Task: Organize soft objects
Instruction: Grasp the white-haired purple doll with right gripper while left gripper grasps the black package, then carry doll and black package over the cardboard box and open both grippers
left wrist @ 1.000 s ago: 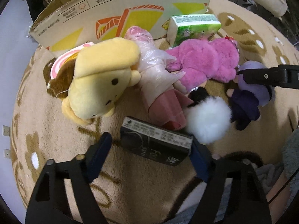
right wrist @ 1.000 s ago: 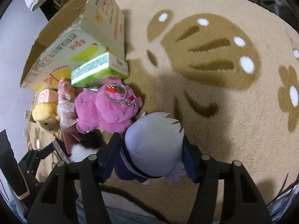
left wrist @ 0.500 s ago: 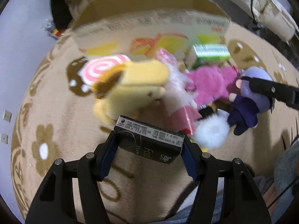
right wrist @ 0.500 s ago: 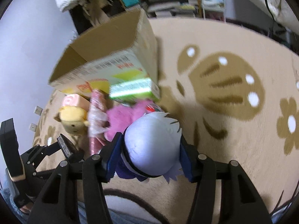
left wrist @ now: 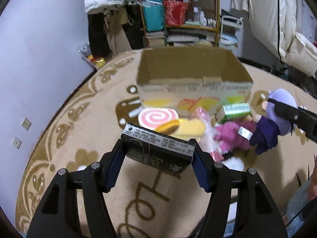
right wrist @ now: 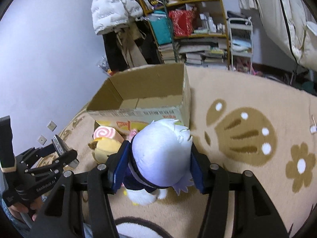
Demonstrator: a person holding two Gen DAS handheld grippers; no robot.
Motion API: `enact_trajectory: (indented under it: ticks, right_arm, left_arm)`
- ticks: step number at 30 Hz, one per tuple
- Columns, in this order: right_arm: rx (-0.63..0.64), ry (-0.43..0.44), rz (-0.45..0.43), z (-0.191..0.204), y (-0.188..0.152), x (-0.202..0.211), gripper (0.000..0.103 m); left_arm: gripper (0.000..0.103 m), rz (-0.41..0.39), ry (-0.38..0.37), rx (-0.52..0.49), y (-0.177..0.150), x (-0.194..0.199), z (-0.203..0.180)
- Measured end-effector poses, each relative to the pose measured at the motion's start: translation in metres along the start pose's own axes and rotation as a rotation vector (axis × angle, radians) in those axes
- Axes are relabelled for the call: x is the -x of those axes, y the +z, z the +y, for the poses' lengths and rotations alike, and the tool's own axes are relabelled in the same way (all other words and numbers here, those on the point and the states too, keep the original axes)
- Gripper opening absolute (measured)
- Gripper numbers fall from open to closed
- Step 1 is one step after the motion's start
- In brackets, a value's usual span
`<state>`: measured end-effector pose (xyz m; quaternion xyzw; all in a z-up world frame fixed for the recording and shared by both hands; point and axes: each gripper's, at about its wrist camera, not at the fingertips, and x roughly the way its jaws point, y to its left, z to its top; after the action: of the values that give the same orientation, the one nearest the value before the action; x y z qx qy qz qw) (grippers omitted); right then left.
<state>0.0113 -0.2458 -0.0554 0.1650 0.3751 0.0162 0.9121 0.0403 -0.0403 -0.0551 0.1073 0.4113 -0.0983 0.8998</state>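
My left gripper (left wrist: 158, 158) is shut on a black tissue pack (left wrist: 158, 152) and holds it above the rug. My right gripper (right wrist: 157, 164) is shut on a purple-haired plush doll (right wrist: 160, 154), also lifted; the doll also shows in the left wrist view (left wrist: 277, 117). An open cardboard box (left wrist: 194, 91) stands ahead on the rug, seemingly empty; it also shows in the right wrist view (right wrist: 142, 103). In front of it lie a pink swirl cushion (left wrist: 156, 117), a yellow plush (left wrist: 190, 129), a pink plush (left wrist: 233, 136) and a green tissue pack (left wrist: 233, 111).
A beige patterned rug (right wrist: 247, 138) covers the floor. Behind the box stand a cluttered shelf (left wrist: 182, 15) with books and bags, and hanging coats (right wrist: 115, 6). A lavender wall (left wrist: 39, 39) is on the left. The left gripper shows at the left of the right wrist view (right wrist: 49, 158).
Both grippers have lifted and tilted up with their loads, so the box's open top and the room now show. The left gripper closed onto the black pack.
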Motion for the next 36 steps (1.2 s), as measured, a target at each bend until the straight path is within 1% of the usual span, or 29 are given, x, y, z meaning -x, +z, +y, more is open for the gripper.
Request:
enact_trajectory:
  ticks: [7, 10, 16, 21, 26, 30, 36]
  right_arm:
    - [0.07, 0.003, -0.076, 0.011, 0.013, 0.006, 0.06]
    - [0.08, 0.006, -0.118, 0.014, 0.021, 0.006, 0.06]
    - [0.066, 0.038, -0.19, 0.012, 0.04, 0.002, 0.06]
    - [0.068, 0.03, -0.228, 0.013, 0.055, -0.005, 0.06]
    - [0.067, 0.032, -0.251, 0.011, 0.067, -0.013, 0.06]
    - [0.092, 0.007, -0.284, 0.013, 0.072, -0.017, 0.06]
    - [0.113, 0.011, -0.338, 0.017, 0.075, -0.024, 0.06]
  left_arm:
    - [0.063, -0.105, 0.033, 0.034, 0.023, 0.013, 0.013]
    - [0.063, -0.141, 0.041, 0.041, 0.034, 0.015, 0.018]
    - [0.063, -0.2, 0.015, 0.078, 0.058, 0.016, 0.03]
    - [0.063, -0.25, 0.046, 0.037, 0.083, 0.01, 0.032]
    - [0.063, -0.284, 0.067, 0.011, 0.105, -0.001, 0.033]
    - [0.063, -0.299, 0.079, 0.0, 0.114, -0.01, 0.033]
    - [0.063, -0.308, 0.034, 0.02, 0.117, -0.021, 0.032]
